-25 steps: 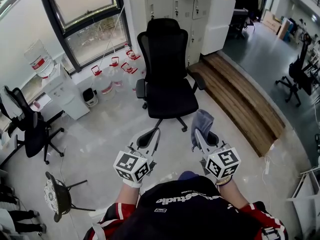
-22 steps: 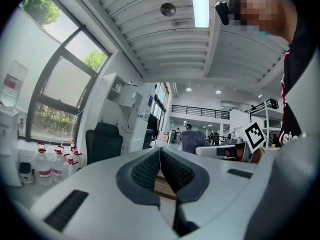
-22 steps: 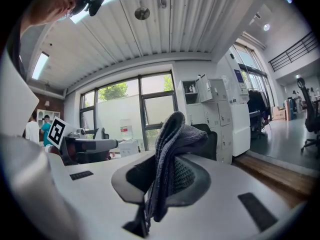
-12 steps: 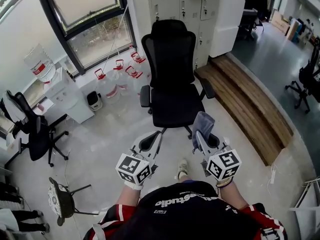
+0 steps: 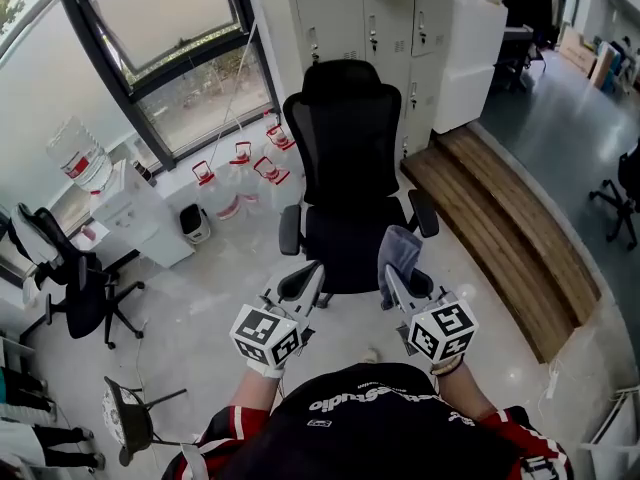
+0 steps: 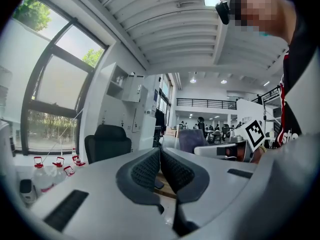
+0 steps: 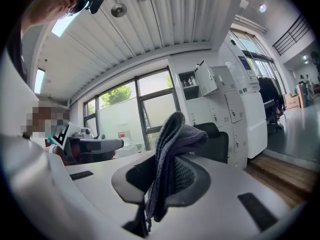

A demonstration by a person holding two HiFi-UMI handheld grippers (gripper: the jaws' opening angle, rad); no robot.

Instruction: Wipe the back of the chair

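A black mesh office chair (image 5: 351, 173) stands in front of me, its seat facing me and its tall back (image 5: 345, 133) toward the lockers. My right gripper (image 5: 392, 278) is shut on a grey-blue cloth (image 5: 400, 251), which hangs folded between its jaws just short of the seat's front edge; in the right gripper view the cloth (image 7: 170, 159) drapes over the pads. My left gripper (image 5: 303, 286) is shut with nothing in it, near the seat's front left corner. In the left gripper view the chair back (image 6: 106, 141) shows to the left of the jaws.
Water jugs with red caps (image 5: 238, 173) stand by the window at the left. White lockers (image 5: 375, 38) rise behind the chair. A wooden step (image 5: 505, 223) runs along the right. Another black chair (image 5: 70, 278) and a stool (image 5: 130, 418) stand at the left.
I have walked closer: the chair has come nearer to both grippers, whose tips now reach the seat's front edge. The cloth stays in the right gripper.
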